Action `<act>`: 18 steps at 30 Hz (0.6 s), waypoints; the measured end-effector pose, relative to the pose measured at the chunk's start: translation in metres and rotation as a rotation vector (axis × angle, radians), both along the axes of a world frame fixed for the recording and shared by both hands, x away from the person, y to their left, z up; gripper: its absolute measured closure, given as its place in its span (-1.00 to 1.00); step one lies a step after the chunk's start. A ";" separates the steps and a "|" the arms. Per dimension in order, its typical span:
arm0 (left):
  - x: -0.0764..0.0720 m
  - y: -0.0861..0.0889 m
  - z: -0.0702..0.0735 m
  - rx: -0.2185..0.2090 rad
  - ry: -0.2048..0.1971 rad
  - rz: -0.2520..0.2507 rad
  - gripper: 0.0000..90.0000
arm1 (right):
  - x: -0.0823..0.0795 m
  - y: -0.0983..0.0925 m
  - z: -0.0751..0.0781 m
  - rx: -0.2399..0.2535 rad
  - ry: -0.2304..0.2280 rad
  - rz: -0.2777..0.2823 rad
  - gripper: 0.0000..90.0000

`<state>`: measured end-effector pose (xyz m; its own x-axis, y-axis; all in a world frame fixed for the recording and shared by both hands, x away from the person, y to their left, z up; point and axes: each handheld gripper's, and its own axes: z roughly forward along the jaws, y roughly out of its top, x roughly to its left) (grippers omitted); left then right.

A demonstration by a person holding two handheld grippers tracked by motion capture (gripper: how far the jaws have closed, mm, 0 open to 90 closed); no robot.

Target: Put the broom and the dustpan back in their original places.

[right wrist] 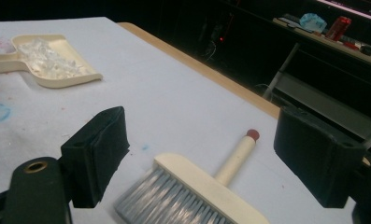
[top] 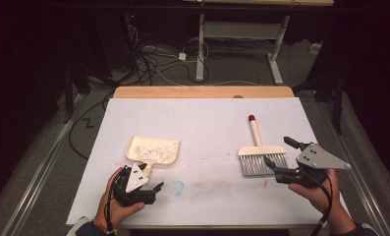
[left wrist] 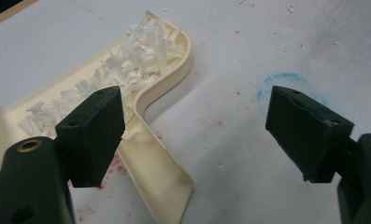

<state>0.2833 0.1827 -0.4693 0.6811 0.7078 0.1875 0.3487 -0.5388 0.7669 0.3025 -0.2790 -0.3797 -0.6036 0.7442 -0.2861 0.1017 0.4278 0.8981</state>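
The left gripper (top: pixel 142 186) sits low over the white table (top: pixel 207 123) with its jaws spread wide and nothing between them. Just ahead of it lies the cream dustpan (top: pixel 153 150), its handle pointing back at the gripper; in the left gripper view the handle (left wrist: pixel 157 177) runs under and beside the left-hand jaw, though I cannot tell whether they touch. The pan's tray holds a heap of white shreds (left wrist: pixel 127 60). Off the other jaw's tip a faint blue ring (left wrist: pixel 286 84) marks the table, and small red specks dot the surface around the handle. The right gripper (top: pixel 280 158) also stands open and empty, its jaws reaching toward the brush (top: pixel 261 156), which lies flat just in front of it. In the right gripper view the grey bristles (right wrist: pixel 174 200) point back between the jaws, while the cream handle with its red tip (right wrist: pixel 253 135) leads away from the gripper. The dustpan lies well off to that gripper's left.
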 end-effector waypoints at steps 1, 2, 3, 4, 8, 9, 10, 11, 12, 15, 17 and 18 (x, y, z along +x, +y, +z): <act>0.000 0.000 0.000 0.000 0.000 -0.001 -0.57 | 0.000 -0.001 -0.001 -0.003 0.004 0.001 -0.59; 0.000 0.000 0.000 -0.001 0.001 -0.001 -0.57 | 0.000 -0.001 -0.002 -0.006 0.004 0.000 -0.59; 0.000 0.000 0.000 0.000 0.001 -0.001 -0.57 | -0.001 -0.002 -0.003 -0.010 0.008 0.000 -0.59; 0.000 0.000 0.000 0.001 0.000 -0.002 -0.57 | -0.002 -0.003 -0.005 -0.013 0.009 -0.002 -0.59; 0.000 -0.001 0.000 0.003 0.000 -0.003 -0.57 | -0.003 -0.008 -0.010 -0.027 0.016 -0.005 -0.59; 0.000 -0.001 0.000 0.004 -0.001 -0.002 -0.57 | -0.003 -0.009 -0.012 -0.028 0.021 -0.006 -0.59; 0.000 -0.001 -0.001 0.003 0.000 -0.003 -0.57 | -0.003 -0.010 -0.013 -0.031 0.025 -0.007 -0.59; 0.000 -0.001 -0.001 0.004 0.000 -0.004 -0.57 | -0.004 -0.011 -0.015 -0.036 0.024 -0.009 -0.59; 0.000 -0.001 -0.001 0.007 0.000 -0.004 -0.57 | -0.004 -0.012 -0.016 -0.038 0.024 -0.009 -0.59; 0.000 -0.002 -0.001 0.009 0.001 -0.005 -0.57 | -0.006 -0.015 -0.021 -0.043 0.036 -0.012 -0.59; 0.000 -0.002 -0.001 0.009 0.000 -0.006 -0.57 | -0.007 -0.017 -0.026 -0.050 0.045 -0.014 -0.59; 0.000 -0.002 -0.001 0.010 0.000 -0.007 -0.57 | -0.007 -0.018 -0.027 -0.055 0.046 -0.016 -0.59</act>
